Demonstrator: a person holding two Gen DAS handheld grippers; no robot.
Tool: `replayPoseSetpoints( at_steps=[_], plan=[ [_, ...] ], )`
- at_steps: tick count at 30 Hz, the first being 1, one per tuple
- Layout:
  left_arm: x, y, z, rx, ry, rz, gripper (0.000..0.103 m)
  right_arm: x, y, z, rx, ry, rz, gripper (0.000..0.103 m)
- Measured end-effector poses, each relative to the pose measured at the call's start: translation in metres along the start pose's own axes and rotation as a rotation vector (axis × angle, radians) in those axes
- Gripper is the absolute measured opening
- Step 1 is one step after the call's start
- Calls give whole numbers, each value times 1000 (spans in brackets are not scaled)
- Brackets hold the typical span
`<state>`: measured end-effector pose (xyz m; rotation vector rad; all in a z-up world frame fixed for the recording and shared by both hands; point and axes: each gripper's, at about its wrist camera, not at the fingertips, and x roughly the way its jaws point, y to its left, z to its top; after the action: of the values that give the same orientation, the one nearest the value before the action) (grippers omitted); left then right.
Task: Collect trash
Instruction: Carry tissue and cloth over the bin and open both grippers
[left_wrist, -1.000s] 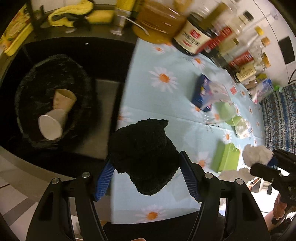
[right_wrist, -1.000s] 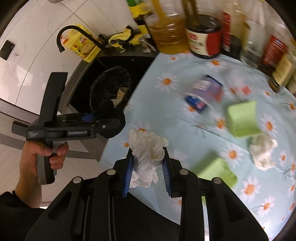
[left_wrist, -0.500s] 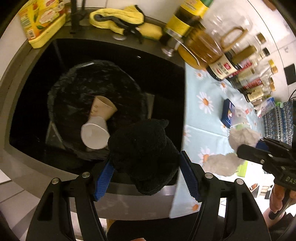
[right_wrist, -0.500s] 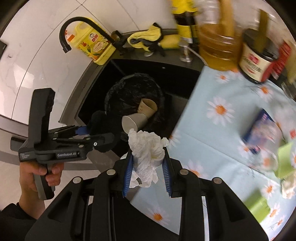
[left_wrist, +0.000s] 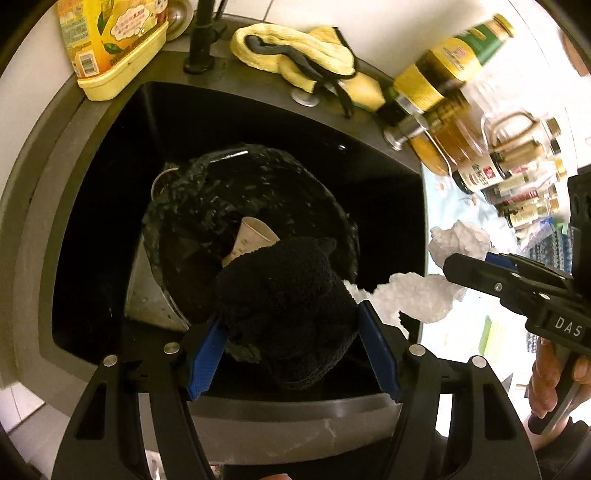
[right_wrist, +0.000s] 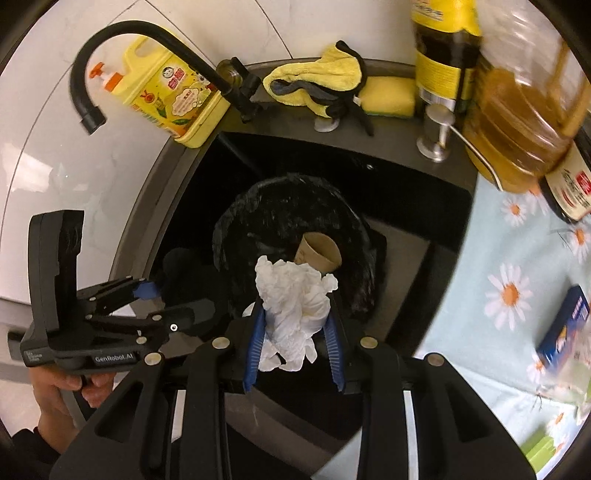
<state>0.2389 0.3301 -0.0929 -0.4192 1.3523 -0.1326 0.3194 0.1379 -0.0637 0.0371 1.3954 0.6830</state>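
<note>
Two tongs (left_wrist: 291, 354) (right_wrist: 295, 343), trash between each.

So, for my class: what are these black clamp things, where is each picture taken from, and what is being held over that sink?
Each clamp is a hand-held tool; a person squeezes its handle. A camera sits on each tool and looks along its fingers, so each picture shows its own tool at the bottom and the other at the side. The left tool grips a black cloth. The right tool grips a white tissue. Both are above a bin bag in the sink, where a paper cup already lies. Bottles and a yellow rag stand around it.
</note>
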Motion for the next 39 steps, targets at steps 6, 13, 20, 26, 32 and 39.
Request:
replayPoseSetpoints(
  at_steps=[6,13,20,26,32,39],
  plan=[
    [18,20,18,-22,27,-22,67,28,5,20,16,41,-23,32],
    [32,34,35,-47,52,-30,71,47,9,32,54,77,1,55],
    [41,32,35,-34,88,-26,78,41,6,30,79,72,-7,55],
    [34,27,30,-22,76,-23,78,29,3,16,101,54,-8,55],
    [23,16,21,-12,53,-15,78,10,-3,-6,125,21,-12,55],
    [13,-4,5,33,35,-6,79,-17,-24,-39,190,-24,-33,68]
  ],
)
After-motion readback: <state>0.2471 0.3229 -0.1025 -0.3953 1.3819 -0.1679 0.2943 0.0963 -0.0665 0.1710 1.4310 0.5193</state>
